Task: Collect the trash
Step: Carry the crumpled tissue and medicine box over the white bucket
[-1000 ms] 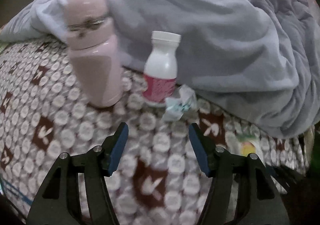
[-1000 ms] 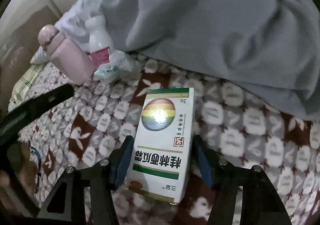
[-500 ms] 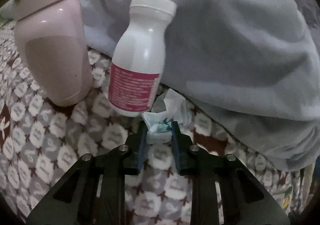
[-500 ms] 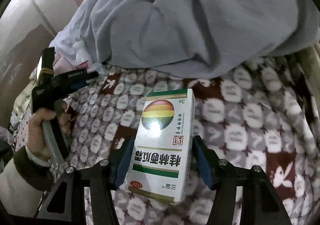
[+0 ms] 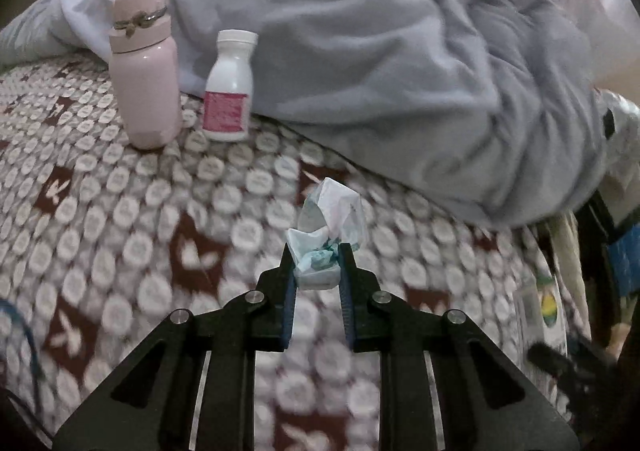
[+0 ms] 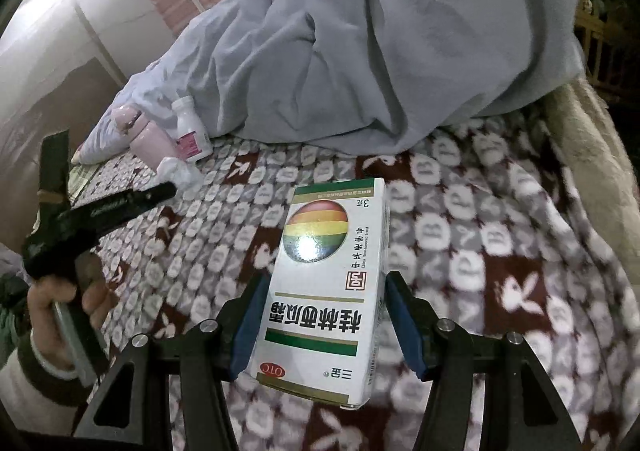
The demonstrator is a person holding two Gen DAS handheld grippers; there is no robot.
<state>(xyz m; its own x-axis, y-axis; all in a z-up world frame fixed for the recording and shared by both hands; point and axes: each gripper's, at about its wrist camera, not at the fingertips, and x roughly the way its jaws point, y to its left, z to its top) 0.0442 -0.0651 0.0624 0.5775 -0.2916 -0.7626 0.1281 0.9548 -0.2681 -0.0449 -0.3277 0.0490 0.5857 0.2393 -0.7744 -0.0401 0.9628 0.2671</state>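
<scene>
On the patterned blanket point(image 5: 120, 179), left fingers point(image 5: 289, 291) pinch crumpled wrapper point(image 5: 330, 227); right fingers point(image 6: 248, 325) clamp box point(image 6: 332, 279) lengthwise, pointing forward.

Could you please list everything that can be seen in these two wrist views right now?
crumpled wrapper: one, white and teal, between the left gripper's pads, lifted off the blanket
medicine box: one, white with green stripes and a rainbow ball, clamped in the right gripper
pill bottle: one, white with pink label, upright beside the flask
flask: one, pale pink, upright against the duvet
duvet: one, grey-blue, bunched at the back
blanket: one, maroon and grey, rabbit pattern, covering the bed
left gripper: black, blue pads
right gripper: black, blue pads
hand: one, holding the left gripper's handle
</scene>
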